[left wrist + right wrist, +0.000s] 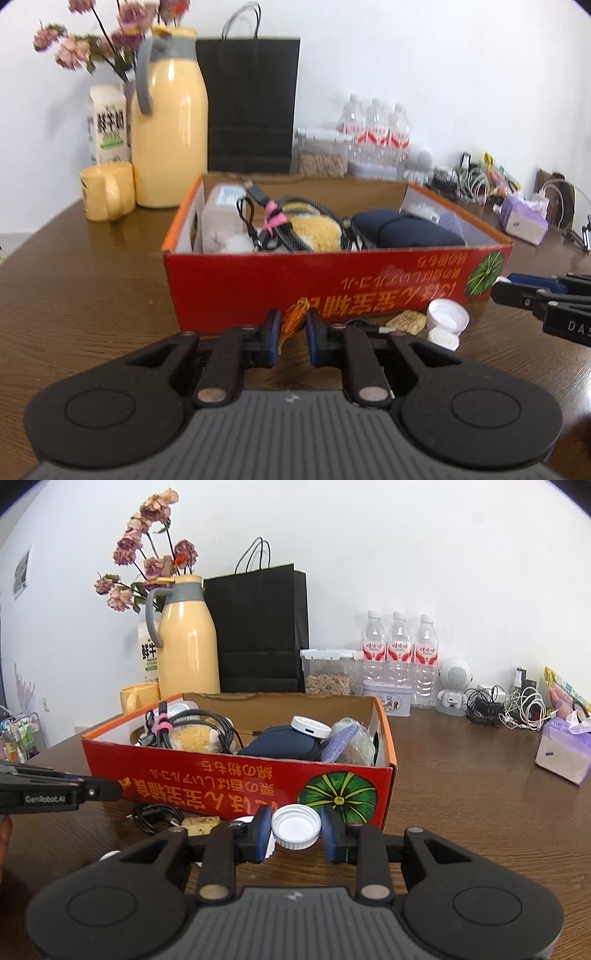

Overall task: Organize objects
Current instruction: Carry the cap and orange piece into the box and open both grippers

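A red cardboard box (332, 284) stands on the wooden table, holding cables, a dark blue pouch (406, 230) and other items. In front of it my left gripper (291, 332) is shut on a small orange wrapped sweet (293, 319), just above the tabletop. A white bottle cap (295, 827) leans by the box's front wall, with a second white cap (443, 338) under it. My right gripper (295, 832) stands partly open; the cap shows between its fingertips, but the left wrist view shows the cap just beyond that right gripper (517, 301).
A tan block (201, 823) and a coiled black cable (155, 816) lie before the box. Behind it stand a yellow jug (170, 129), yellow mug (105, 192), black paper bag (251, 103), water bottles (399, 657) and a tissue pack (561, 753).
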The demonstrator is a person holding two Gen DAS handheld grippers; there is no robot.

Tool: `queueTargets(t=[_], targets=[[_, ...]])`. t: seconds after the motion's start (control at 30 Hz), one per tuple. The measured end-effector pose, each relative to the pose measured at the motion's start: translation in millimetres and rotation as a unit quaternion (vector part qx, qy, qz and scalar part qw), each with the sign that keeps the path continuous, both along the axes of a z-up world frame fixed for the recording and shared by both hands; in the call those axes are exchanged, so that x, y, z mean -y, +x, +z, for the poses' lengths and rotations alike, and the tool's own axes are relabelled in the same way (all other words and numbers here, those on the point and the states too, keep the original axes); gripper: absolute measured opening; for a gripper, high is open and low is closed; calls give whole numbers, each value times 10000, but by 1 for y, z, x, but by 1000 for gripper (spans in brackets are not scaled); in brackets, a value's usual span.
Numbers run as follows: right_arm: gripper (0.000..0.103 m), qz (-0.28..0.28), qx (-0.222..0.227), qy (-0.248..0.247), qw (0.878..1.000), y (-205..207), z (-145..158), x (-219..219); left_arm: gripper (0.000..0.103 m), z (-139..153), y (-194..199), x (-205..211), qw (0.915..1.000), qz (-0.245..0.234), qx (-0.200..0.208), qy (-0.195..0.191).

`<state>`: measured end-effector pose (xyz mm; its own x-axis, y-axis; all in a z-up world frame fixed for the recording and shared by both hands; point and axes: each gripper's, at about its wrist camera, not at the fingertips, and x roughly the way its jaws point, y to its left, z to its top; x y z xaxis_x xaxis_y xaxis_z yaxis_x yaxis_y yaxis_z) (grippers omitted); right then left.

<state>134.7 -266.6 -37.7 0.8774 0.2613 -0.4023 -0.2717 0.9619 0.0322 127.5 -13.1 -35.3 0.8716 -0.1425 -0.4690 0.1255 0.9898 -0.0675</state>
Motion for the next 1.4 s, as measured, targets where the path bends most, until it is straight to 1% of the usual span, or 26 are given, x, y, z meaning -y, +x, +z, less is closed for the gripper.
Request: queueTargets(t=[0.17,0.33,0.43,0.53,0.7,0.8,0.9,1.0,1.23,1.27,1.3,1.33,1.37,1.4], targets=[[27,85,198,81,9997,-7,12,-3,15,18,-10,1,9994,21,329,-58],[27,285,442,92,9986,1,32,-16,15,40,-3,6,9980,-7,634,-74],[27,423,552,53,9976,13,43,-29,15,50,8,10,9970,-14,773,-49],[27,461,444,76,9979,32,50,-42,15,57,21,14,9966,30,825,-48],[27,481,444,16,9979,62,58,-66,15,60,48,16,9963,304,802,-92],[27,417,410,-3,9983,80,55,-76,15,59,62,11,9959,484,744,-152],[27,369,302,75,9988,90,43,-79,15,53,69,3,9959,578,677,-190],[27,391,163,17,9991,94,33,-79,15,46,72,2,9963,588,599,-154],[28,347,78,10,9994,91,28,-77,16,39,68,8,9964,603,601,12],[28,338,69,15,9994,91,27,-76,17,39,66,7,9961,633,617,18],[28,314,71,20,9995,90,27,-75,20,39,65,6,9958,662,633,22],[32,284,79,21,9996,89,27,-74,23,40,64,5,9956,673,651,20],[39,266,73,24,9996,88,26,-73,30,41,63,5,9953,685,682,19],[44,249,86,39,9996,87,26,-72,38,42,61,4,9948,707,727,32]])
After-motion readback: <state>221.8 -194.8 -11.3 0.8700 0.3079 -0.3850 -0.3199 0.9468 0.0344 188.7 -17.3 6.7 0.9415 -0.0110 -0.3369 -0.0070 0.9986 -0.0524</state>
